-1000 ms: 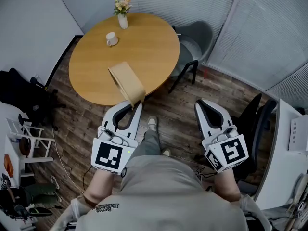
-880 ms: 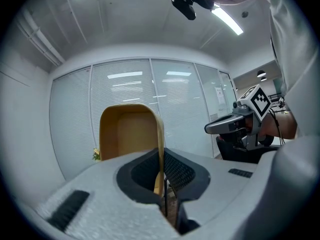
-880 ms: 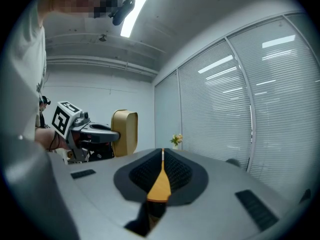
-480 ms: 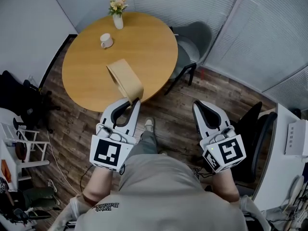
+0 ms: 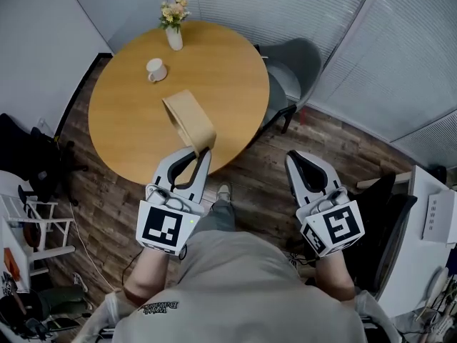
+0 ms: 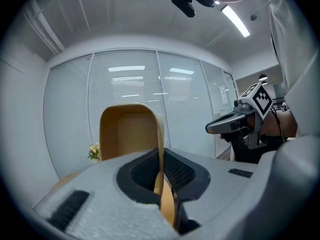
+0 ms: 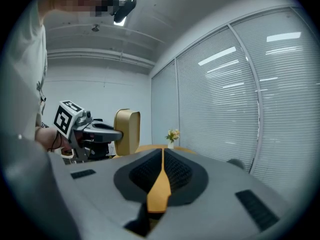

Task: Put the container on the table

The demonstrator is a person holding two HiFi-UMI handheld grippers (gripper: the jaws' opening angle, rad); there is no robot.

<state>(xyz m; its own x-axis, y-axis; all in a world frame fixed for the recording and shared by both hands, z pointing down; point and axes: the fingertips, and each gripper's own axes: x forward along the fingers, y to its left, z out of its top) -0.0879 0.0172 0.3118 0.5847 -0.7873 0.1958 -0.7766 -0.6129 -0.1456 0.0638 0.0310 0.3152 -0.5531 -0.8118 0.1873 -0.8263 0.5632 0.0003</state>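
Note:
My left gripper (image 5: 201,153) is shut on the rim of a tan, open-topped container (image 5: 189,120). It holds the container tilted above the near edge of the round wooden table (image 5: 228,70). In the left gripper view the container's wall (image 6: 127,129) rises between the closed jaws of the left gripper (image 6: 161,171). My right gripper (image 5: 295,158) hangs to the right, off the table and over the floor, shut with nothing in it. The right gripper view shows the right gripper (image 7: 162,156) with its jaws pressed together, and the container (image 7: 126,131) held out at the left.
A white mug (image 5: 155,68) and a vase of flowers (image 5: 173,27) stand on the table's far side. A grey chair (image 5: 289,66) sits behind the table at the right. A black office chair (image 5: 385,213) and a white desk (image 5: 428,234) are at the right, shelves and bags at the left.
The table has drawn slightly nearer in the head view. The left gripper keeps its hold on the container, and the right gripper stays shut in about the same place.

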